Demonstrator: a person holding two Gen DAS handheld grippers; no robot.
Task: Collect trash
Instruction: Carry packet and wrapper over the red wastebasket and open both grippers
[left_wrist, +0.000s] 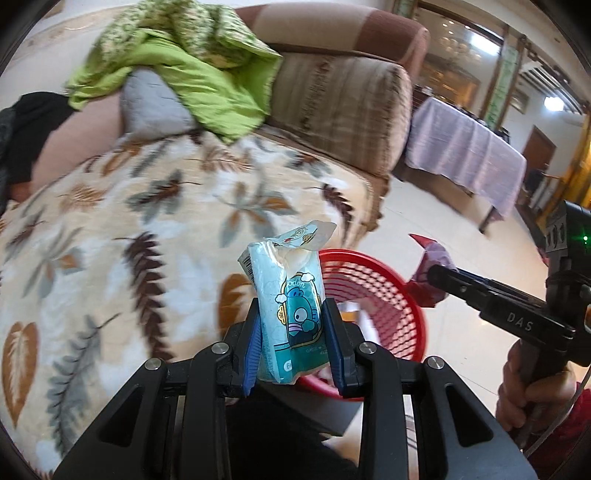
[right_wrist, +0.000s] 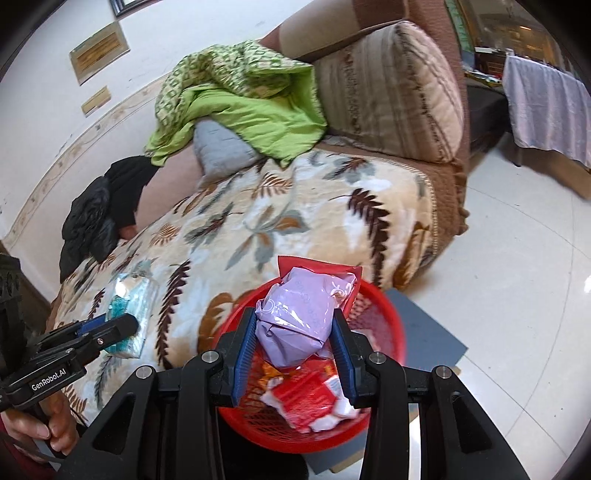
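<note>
Jaws of the left gripper (left_wrist: 291, 334) clamp a blue tissue pack (left_wrist: 290, 306) above the sofa (left_wrist: 147, 221) edge, beside the red basket (left_wrist: 413, 295). Jaws of the right gripper (right_wrist: 293, 350) pinch a lilac wrapper (right_wrist: 299, 317) over that basket, which holds red-and-white packets (right_wrist: 314, 402).

Two black two-finger grippers, the left gripper (left_wrist: 291, 332) and the right gripper (right_wrist: 295, 350), each carry one packet: a teal cartoon-printed tissue pack (left_wrist: 288, 295) and a lilac-and-red plastic wrapper (right_wrist: 299, 317). One round red plastic mesh basket (right_wrist: 384, 314) stands below. One green quilted blanket (right_wrist: 240, 107) and one grey cushion (right_wrist: 221, 147) lie on the sofa.
</note>
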